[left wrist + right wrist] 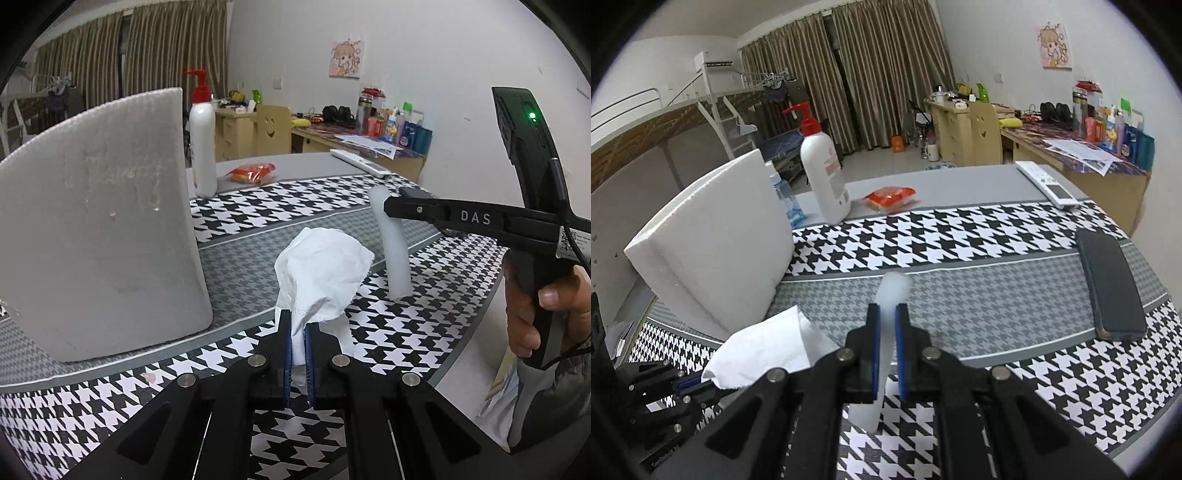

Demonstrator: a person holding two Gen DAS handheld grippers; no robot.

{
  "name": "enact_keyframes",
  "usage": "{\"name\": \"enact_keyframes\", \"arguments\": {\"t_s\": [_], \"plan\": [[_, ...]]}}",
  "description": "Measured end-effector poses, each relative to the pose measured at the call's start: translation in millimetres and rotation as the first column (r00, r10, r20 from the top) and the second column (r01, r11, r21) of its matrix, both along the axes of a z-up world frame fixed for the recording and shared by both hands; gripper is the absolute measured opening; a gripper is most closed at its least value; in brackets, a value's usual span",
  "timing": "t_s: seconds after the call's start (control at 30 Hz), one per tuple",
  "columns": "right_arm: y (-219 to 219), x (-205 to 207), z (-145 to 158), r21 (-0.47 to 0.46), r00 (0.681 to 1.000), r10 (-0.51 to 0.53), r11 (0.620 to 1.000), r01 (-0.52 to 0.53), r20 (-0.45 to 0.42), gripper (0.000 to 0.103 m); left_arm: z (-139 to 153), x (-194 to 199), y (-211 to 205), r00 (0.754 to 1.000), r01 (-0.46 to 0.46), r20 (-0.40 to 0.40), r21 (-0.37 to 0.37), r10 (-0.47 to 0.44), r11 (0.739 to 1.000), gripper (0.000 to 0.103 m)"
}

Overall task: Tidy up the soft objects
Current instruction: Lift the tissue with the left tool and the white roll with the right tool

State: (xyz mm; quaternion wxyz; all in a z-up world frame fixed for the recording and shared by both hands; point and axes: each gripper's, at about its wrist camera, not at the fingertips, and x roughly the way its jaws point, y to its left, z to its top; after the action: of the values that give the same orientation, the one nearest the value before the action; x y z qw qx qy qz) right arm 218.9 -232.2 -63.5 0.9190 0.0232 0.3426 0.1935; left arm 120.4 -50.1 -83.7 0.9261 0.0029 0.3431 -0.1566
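Observation:
My left gripper (pixel 298 325) is shut on a crumpled white tissue (pixel 321 273) and holds it just above the houndstooth tablecloth (pixel 406 332). My right gripper (pixel 887 314) is shut on a white foam stick (pixel 892 291), gripped near its middle and held upright over the cloth. The right gripper (pixel 395 208) shows in the left wrist view, clamped on the foam stick (pixel 395 254). The tissue (pixel 764 347) shows at lower left in the right wrist view. A large white foam block (pixel 99 221) stands on edge at the left, also in the right wrist view (pixel 709 236).
A white pump bottle with a red cap (pixel 823 173) and a red snack packet (pixel 890 197) sit at the table's far side. A white remote (pixel 1045 184) and a dark phone (pixel 1108 284) lie at the right. A desk with clutter (pixel 1089 144) stands beyond.

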Motion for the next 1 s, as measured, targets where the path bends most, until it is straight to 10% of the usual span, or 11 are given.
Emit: {"name": "enact_keyframes", "arguments": {"t_s": [1.0], "plan": [[8.3, -21.3, 24.8, 0.006, 0.995, 0.039, 0.999, -0.04, 0.087, 0.01, 35.7, -9.2, 11.0, 0.994, -0.035, 0.105, -0.005, 0.035, 0.999, 0.006]]}}
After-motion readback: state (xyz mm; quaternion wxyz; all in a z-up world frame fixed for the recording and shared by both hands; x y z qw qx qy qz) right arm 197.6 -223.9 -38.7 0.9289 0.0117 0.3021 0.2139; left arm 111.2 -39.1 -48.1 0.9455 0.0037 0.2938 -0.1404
